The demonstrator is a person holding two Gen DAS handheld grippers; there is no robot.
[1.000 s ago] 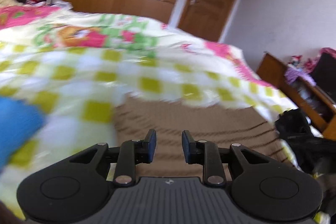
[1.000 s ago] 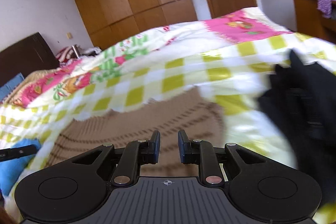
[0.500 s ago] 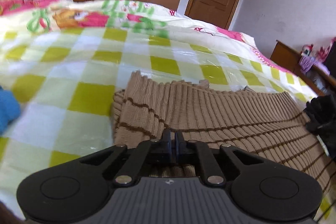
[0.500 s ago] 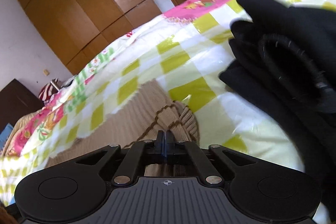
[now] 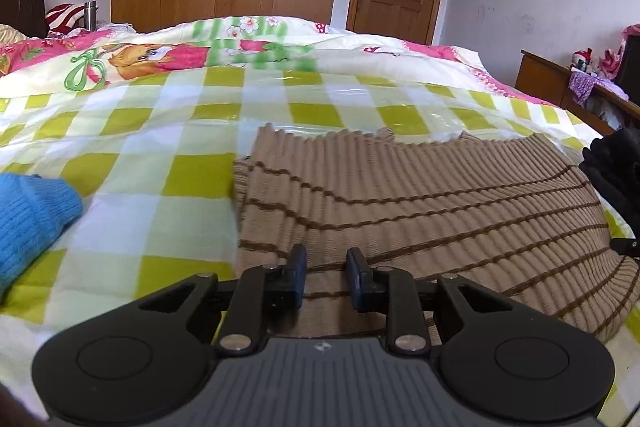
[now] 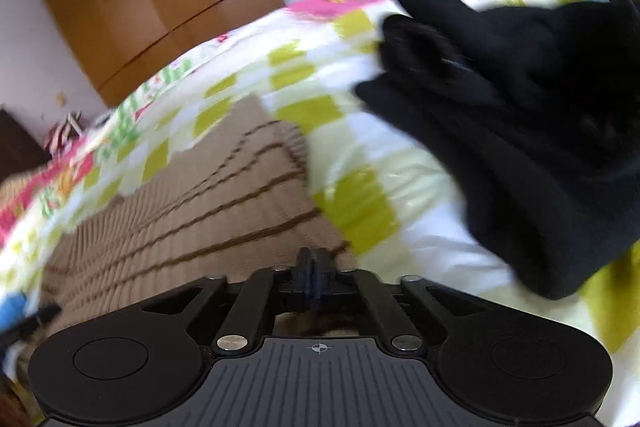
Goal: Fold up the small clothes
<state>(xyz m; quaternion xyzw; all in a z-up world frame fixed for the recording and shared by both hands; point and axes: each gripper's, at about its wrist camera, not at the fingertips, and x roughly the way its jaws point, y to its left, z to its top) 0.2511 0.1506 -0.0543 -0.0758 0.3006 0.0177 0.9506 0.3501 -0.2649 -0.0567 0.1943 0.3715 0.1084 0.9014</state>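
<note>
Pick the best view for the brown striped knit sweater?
Left wrist view: the brown striped knit sweater lies sharp and nearly whole on the checked bedspread, ribs and dark stripes clear. Right wrist view shows the same sweater motion-blurred, only one end, beside a black garment.

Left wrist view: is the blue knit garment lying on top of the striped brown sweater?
No. The blue knit garment lies on the checked bedspread well to the left of the striped brown sweater, with bare cover between them.

Bed w/ green-check cover [image 5: 188,131]: tan striped sweater [image 5: 420,195] flat mid, blue knit [image 5: 28,219] left, black garment [image 6: 520,99] right.
</note>
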